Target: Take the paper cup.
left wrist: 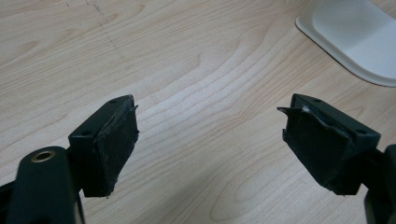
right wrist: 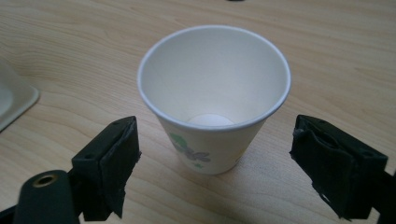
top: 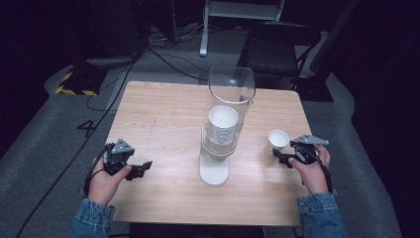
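Two grippers sit low over a wooden table (top: 163,109). From the high view, the right gripper (top: 281,157) is just beside a paper cup (top: 276,141) standing upright near the table's right edge, while the left gripper (top: 143,167) rests well apart at the left. Between them stands a clear cup dispenser (top: 229,116) on a white base (top: 214,171), holding a stack of cups (top: 222,124). The right gripper view adds detail: the cup (right wrist: 214,98) is empty, bears a green print, and stands free beyond the spread jaws, untouched. The left gripper view shows its jaws spread over bare wood, with the base's corner (left wrist: 355,39) at the upper right.
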